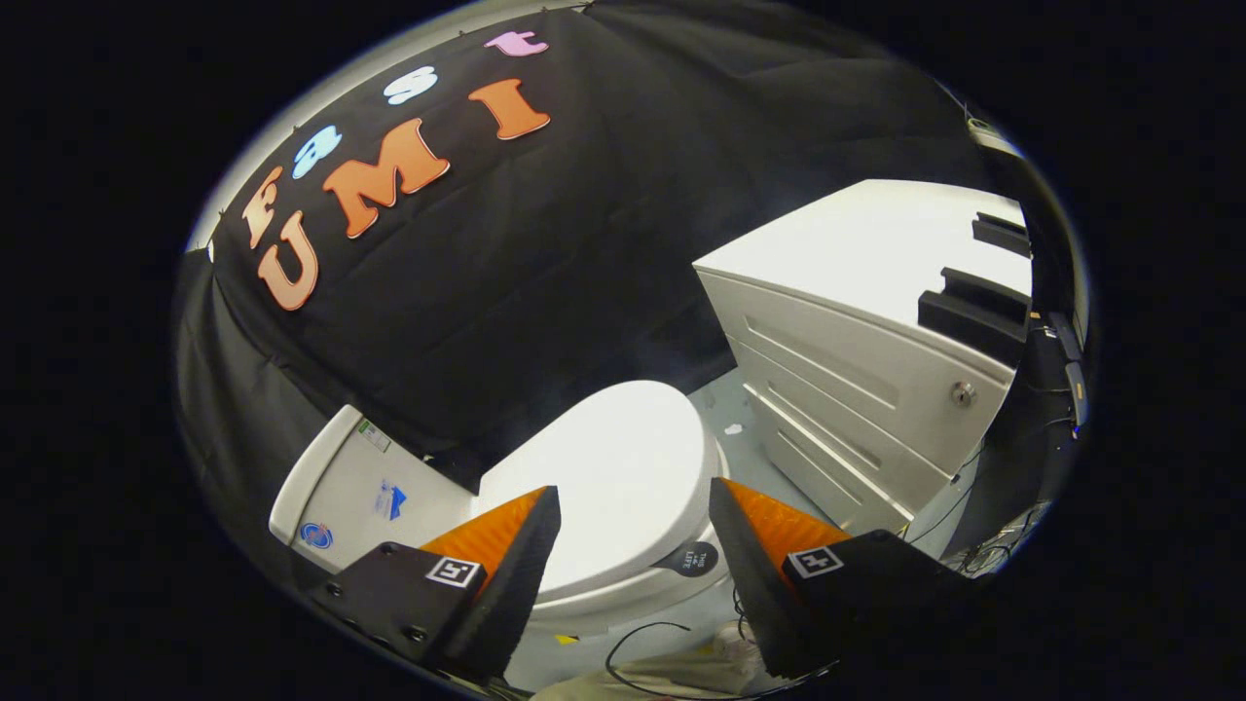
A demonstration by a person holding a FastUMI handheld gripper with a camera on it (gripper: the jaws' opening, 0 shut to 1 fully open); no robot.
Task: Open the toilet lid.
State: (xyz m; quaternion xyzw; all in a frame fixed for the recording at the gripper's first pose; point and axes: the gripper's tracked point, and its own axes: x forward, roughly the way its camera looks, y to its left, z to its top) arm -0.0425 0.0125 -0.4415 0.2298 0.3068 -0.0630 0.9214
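Note:
A white toilet stands below me with its lid [623, 467] down flat over the seat. Its tank [365, 487] sits to the left, against the black cloth wall. A small dark round tab [693, 559] sticks out from the lid's rim near my right finger. My gripper [635, 511] hovers above the lid, open, with the lid showing in the wide gap between the fingers. Nothing is held.
A white drawer cabinet [857, 380] with a keyhole stands close to the right of the toilet. Black blocks [973, 316] lie on its top. Cables [652, 652] and a crumpled cloth lie on the floor beneath my fingers.

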